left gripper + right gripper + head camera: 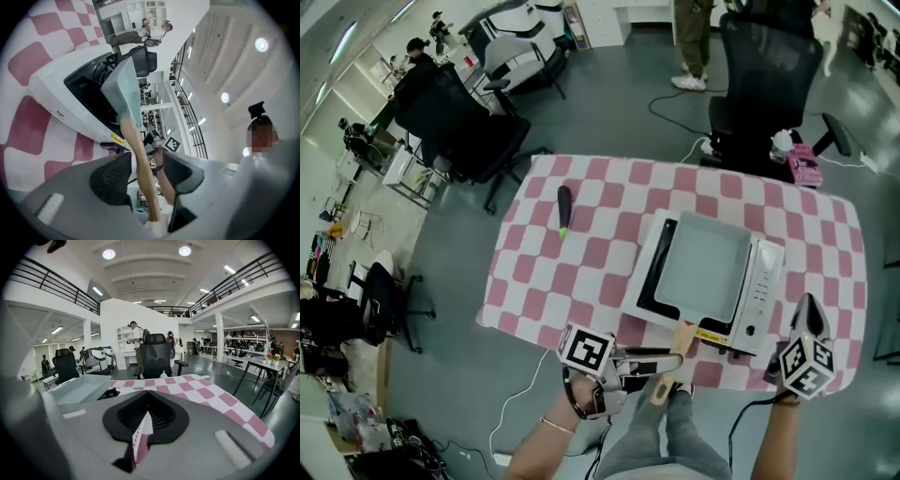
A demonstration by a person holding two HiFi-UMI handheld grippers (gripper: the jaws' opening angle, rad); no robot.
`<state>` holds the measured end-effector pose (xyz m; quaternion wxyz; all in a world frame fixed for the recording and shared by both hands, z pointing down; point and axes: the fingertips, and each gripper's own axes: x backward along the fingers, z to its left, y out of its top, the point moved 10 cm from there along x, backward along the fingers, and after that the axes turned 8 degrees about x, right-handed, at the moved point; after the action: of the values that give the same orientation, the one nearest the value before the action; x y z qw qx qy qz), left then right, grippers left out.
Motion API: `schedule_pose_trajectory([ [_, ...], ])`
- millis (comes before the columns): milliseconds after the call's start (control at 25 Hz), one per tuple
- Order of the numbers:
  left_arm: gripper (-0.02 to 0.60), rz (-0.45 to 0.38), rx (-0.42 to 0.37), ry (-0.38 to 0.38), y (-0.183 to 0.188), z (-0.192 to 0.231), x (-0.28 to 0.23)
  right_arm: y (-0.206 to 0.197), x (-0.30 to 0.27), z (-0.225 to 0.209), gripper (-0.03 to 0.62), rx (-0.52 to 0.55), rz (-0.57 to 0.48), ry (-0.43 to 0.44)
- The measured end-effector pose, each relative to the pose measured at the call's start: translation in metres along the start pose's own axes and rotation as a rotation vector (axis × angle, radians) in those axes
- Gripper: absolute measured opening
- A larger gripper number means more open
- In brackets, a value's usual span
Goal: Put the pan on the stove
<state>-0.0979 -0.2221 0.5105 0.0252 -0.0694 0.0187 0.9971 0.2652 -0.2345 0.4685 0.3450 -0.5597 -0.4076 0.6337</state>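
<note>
"On the pink-and-white checked table [581,272], the white tabletop stove with the black cooking surface [766,281] carries the pale grey-blue square pan [703,261], which lies flat within the stove's outline."

"So the pan looks placed. What of its light wooden handle [137,154]?"

"It juts past the stove's front toward the table's near edge. The left gripper [147,169] has its jaws spread to either side of it. Neither pad seems to press the wood, so nothing is held."

"And the right gripper [145,417]?"

"Its jaws are pressed together on nothing. It is held beside the stove's right end, apart from the pan."

"Then the risk probably lies in the left one's retreat."

"Likely. The handle stands between the pads, nearer one than the other. If the person drew the gripper off sideways rather than straight back along the handle, a pad could catch the wood. That could swing the pan askew or drag it toward the edge."
</note>
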Motion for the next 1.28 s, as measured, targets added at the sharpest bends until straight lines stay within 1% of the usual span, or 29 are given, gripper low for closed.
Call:
schedule_pose_trajectory([
  [80, 0.209, -0.048, 0.046, 0.014, -0.003, 0.003, 0.011, 0.007, 0.002, 0.004, 0.011, 0.006, -0.010, 0.017],
  [120, 0.209, -0.070, 0.042, 0.014, -0.004, 0.003, 0.016, 0.011, 0.004, 0.006, 0.011, 0.009, -0.015, 0.027],
  [280, 0.204, -0.178, -0.026, 0.052, -0.002, -0.005, 0.043, 0.030, 0.011, 0.013, 0.011, 0.019, -0.037, 0.067],
  [360, 0.190, -0.264, -0.077, 0.104, -0.001, -0.018, 0.058, 0.039, 0.015, 0.015, 0.011, 0.025, -0.054, 0.085],
  [400, 0.166, -0.324, -0.121, 0.153, 0.000, -0.027, 0.067, 0.043, 0.017, 0.015, 0.011, 0.027, -0.064, 0.094],
  [440, 0.129, -0.394, -0.177, 0.218, 0.002, -0.037, 0.075, 0.048, 0.020, 0.016, 0.011, 0.030, -0.075, 0.103],
  [520, 0.039, -0.542, -0.314, 0.355, 0.005, -0.064, 0.089, 0.057, 0.025, 0.017, 0.011, 0.032, -0.102, 0.124],
  [560, 0.000, -0.606, -0.382, 0.402, 0.006, -0.078, 0.094, 0.063, 0.028, 0.017, 0.011, 0.034, -0.117, 0.133],
  [600, -0.002, -0.661, -0.442, 0.431, 0.007, -0.092, 0.097, 0.068, 0.030, 0.017, 0.011, 0.037, -0.131, 0.142],
  [720, -0.002, -0.798, -0.593, 0.471, 0.008, -0.129, 0.099, 0.083, 0.037, 0.016, 0.011, 0.045, -0.174, 0.162],
  [760, -0.002, -0.848, -0.650, 0.502, 0.008, -0.139, 0.099, 0.088, 0.039, 0.016, 0.011, 0.046, -0.190, 0.170],
  [800, -0.002, -0.901, -0.714, 0.548, 0.007, -0.150, 0.100, 0.094, 0.041, 0.015, 0.011, 0.046, -0.207, 0.179],
  [920, -0.002, -1.069, -0.927, 0.721, 0.002, -0.178, 0.098, 0.111, 0.054, 0.014, 0.011, 0.048, -0.266, 0.200],
  [960, -0.002, -1.119, -0.990, 0.768, 0.001, -0.186, 0.096, 0.117, 0.059, 0.013, 0.011, 0.048, -0.289, 0.205],
  [1040, -0.002, -1.198, -1.089, 0.835, -0.002, -0.194, 0.093, 0.125, 0.070, 0.010, 0.011, 0.052, -0.343, 0.212],
  [1120, -0.002, -1.252, -1.155, 0.888, -0.004, -0.194, 0.090, 0.130, 0.078, 0.008, 0.011, 0.063, -0.403, 0.209],
  [1160, -0.002, -1.272, -1.170, 0.911, -0.004, -0.191, 0.090, 0.130, 0.082, 0.007, 0.011, 0.068, -0.434, 0.200],
  [1200, -0.003, -1.285, -1.167, 0.930, -0.004, -0.186, 0.090, 0.129, 0.086, 0.005, 0.011, 0.071, -0.460, 0.185],
  [1280, -0.003, -1.291, -1.109, 0.946, -0.003, -0.174, 0.092, 0.122, 0.091, 0.002, 0.011, 0.067, -0.485, 0.150],
])
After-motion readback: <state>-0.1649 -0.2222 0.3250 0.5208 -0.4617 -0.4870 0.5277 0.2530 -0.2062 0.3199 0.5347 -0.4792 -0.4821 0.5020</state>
